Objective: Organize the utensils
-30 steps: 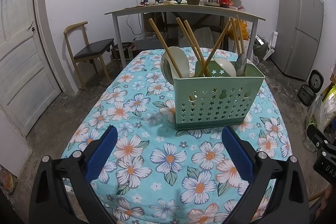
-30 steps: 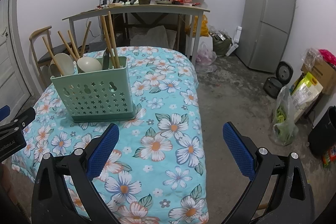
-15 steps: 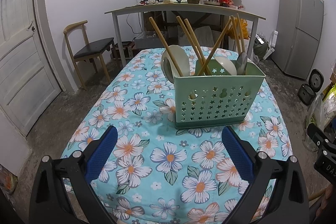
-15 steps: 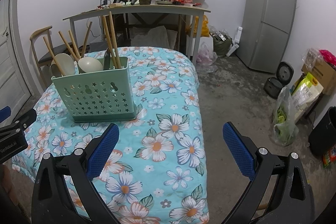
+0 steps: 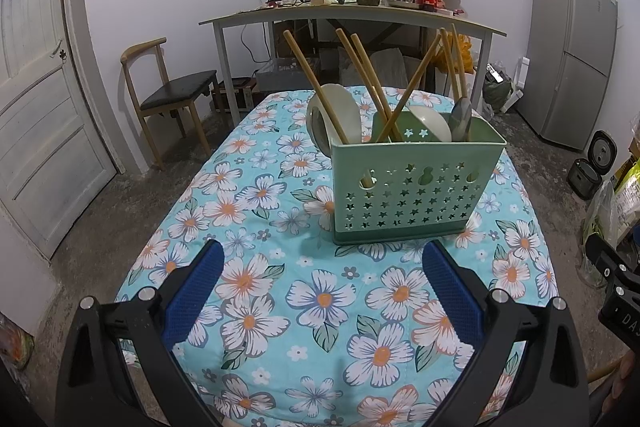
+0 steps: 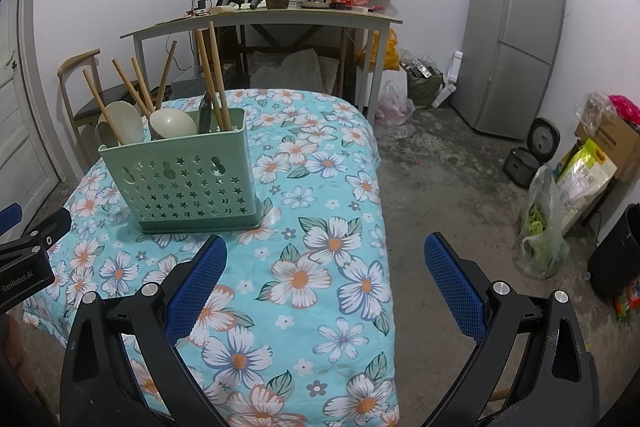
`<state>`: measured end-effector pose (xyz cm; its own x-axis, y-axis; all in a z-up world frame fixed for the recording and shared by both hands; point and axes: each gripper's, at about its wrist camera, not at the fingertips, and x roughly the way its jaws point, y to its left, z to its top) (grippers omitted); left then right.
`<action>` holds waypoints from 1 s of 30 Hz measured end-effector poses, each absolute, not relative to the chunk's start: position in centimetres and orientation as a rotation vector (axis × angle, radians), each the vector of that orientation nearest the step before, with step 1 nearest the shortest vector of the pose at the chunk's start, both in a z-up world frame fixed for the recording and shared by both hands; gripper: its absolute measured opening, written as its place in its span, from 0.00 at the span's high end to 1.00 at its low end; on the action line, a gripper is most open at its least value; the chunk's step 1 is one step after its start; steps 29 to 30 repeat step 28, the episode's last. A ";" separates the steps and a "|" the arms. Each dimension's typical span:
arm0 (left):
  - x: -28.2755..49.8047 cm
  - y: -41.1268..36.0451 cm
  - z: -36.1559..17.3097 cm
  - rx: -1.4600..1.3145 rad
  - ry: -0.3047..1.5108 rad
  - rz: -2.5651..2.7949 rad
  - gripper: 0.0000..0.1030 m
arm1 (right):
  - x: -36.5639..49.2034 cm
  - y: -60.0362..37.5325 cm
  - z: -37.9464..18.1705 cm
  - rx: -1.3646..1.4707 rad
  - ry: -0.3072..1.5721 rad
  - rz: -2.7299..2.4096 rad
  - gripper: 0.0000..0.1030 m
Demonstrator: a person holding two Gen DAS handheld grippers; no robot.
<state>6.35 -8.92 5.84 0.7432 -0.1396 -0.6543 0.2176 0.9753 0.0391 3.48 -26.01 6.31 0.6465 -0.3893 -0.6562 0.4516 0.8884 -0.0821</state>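
On the floral cloth, green star-punched caddy holds chopsticks.

1. One green caddy, right of frame centre in the left wrist view.
2. Six wooden chopsticks standing in it.
3. Two cream spoons, plus one dark utensil.
4. One chair, left.
5. One fridge, upper right.

A pale green plastic holder, its front wall pierced with star-shaped holes, stands upright right of centre in the left view. Wooden chopsticks lean out of it at crossing angles, beside cream spoons and one dark spoon.
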 end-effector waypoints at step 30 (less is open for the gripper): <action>6.2 -8.8 5.4 0.121 0.721 -0.202 0.06 | 3.6 -25.8 6.3 0.090 0.722 -0.475 0.08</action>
